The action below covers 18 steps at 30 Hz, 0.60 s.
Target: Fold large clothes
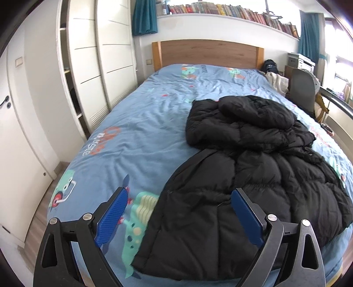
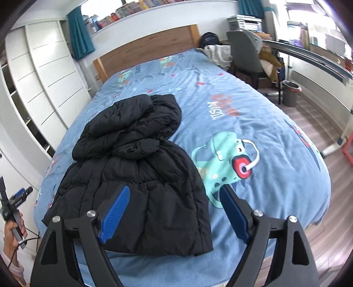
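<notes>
A black puffer jacket [image 1: 247, 176] lies on the blue cartoon-print bed [image 1: 136, 132], hood toward the headboard, hem near the foot edge. It looks folded narrow lengthwise. My left gripper [image 1: 179, 194] is open and empty, above the hem's left part. In the right wrist view the jacket [image 2: 136, 167] lies on the bed's [image 2: 275, 136] left half. My right gripper [image 2: 174, 192] is open and empty above the hem's right edge. The left gripper [image 2: 15, 203], held in a hand, shows at that view's far left.
White wardrobe doors [image 1: 97, 72] stand left of the bed. A wooden headboard [image 1: 207, 53] is at the far end. A grey chair [image 2: 245, 53], a bin [image 2: 291, 92] and wood floor lie to the bed's right. A bookshelf [image 1: 231, 11] runs above.
</notes>
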Available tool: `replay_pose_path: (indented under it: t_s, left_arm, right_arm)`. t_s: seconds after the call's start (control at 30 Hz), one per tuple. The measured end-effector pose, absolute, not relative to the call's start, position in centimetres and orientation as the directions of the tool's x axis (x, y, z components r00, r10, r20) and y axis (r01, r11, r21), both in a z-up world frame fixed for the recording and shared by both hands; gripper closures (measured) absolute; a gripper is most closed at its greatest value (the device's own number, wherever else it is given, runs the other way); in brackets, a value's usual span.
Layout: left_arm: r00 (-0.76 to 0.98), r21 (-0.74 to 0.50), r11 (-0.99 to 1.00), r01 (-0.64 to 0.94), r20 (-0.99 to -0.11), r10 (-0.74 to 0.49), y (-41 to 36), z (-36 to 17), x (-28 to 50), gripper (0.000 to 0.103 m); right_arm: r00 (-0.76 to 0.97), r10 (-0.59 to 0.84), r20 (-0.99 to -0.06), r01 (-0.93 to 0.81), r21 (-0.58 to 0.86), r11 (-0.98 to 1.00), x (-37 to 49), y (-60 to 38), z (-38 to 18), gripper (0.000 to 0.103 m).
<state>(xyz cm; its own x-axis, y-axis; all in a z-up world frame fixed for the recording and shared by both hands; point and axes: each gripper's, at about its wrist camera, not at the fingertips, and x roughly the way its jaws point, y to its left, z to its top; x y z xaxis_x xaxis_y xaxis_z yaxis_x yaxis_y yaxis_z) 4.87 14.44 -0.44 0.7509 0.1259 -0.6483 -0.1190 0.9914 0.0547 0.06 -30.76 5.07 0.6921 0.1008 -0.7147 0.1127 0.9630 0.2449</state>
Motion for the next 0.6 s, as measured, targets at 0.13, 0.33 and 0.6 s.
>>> replay_pose_path:
  t_s: [0.13, 0.33, 0.6]
  left_arm:
    - [0.734, 0.063, 0.988, -0.138, -0.664, 0.145, 16.2, -1.4, 3.6, 0.009]
    - [0.690, 0.119, 0.976, -0.180, -0.692, 0.211, 20.2, -3.2, 1.7, 0.007]
    - [0.583, 0.066, 0.937, -0.343, -0.767, 0.267, 29.0, -5.3, -1.5, 0.007]
  right_arm:
    - [0.691, 0.081, -0.718, 0.160, 0.261, 0.952, -0.7, -31.3, 4.7, 0.018]
    - [0.684, 0.075, -0.725, 0.218, 0.302, 0.928, -1.9, -32.2, 3.2, 0.018]
    - [0.672, 0.062, -0.738, 0.262, 0.315, 0.912, -3.0, -34.0, 1.5, 0.018]
